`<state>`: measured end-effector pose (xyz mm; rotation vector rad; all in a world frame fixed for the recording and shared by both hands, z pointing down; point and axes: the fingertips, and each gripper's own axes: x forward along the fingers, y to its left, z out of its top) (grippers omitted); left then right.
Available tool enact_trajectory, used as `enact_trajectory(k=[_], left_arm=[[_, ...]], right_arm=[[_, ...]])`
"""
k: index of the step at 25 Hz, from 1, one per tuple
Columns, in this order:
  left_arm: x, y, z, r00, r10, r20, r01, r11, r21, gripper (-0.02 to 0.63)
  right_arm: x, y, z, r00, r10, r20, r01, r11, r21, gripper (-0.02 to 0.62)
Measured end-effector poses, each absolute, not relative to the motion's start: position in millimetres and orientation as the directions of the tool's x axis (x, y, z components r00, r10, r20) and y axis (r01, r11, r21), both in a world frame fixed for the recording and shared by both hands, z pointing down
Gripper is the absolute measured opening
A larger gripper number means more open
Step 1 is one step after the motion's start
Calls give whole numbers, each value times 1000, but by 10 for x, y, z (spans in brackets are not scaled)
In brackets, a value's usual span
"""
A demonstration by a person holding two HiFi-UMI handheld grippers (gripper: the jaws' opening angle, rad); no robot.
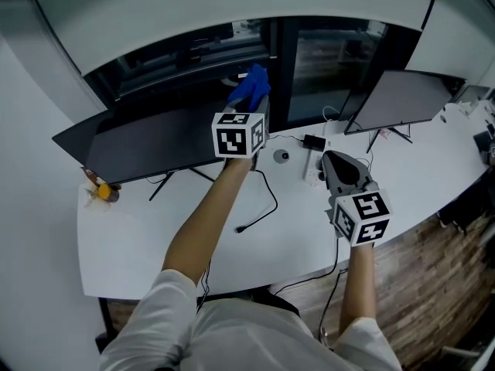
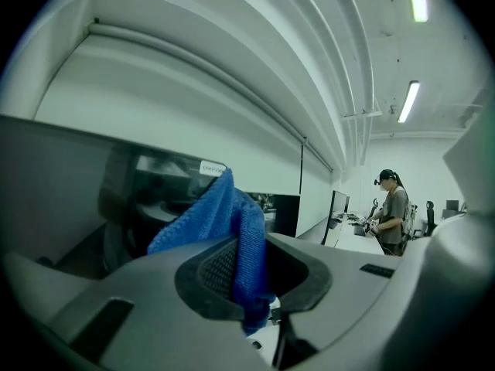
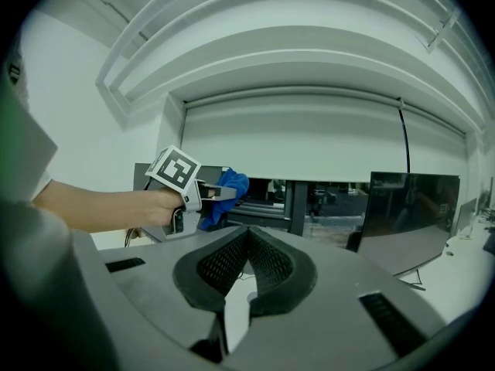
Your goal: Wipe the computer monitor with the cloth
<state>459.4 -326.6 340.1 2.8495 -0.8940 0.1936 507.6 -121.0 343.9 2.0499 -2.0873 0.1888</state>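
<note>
The blue cloth (image 1: 250, 86) is pinched in my left gripper (image 1: 257, 99), which is raised at the right upper corner of the wide dark monitor (image 1: 147, 137). In the left gripper view the cloth (image 2: 224, 230) stands up between the shut jaws, with the monitor (image 2: 54, 184) right behind it. The right gripper view shows that cloth (image 3: 224, 192) held out from the side. My right gripper (image 1: 334, 159) hovers low over the desk, jaws together and holding nothing (image 3: 246, 261).
A second monitor (image 1: 402, 99) stands at the right of the curved white desk (image 1: 155, 238). A black cable (image 1: 259, 207), a small round object (image 1: 281, 156) and an adapter (image 1: 314, 141) lie mid-desk. An orange item (image 1: 102, 192) sits at the left. A person (image 2: 393, 211) stands far off.
</note>
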Motion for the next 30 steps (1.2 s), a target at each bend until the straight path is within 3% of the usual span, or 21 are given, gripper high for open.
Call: enact_trajectory(k=[14,30], left_arm=[[4538,-3289,4578,769,-606,206,-638,-750,176,75],[4258,-3218,6173,715,-592,370,-680,-713,172,75]], right_arm=[[5043,-1438,4084,-19,-955,298,-997,42,72,14],[4926,-1427,4870,-11,-935,355,-999,28,43,14]])
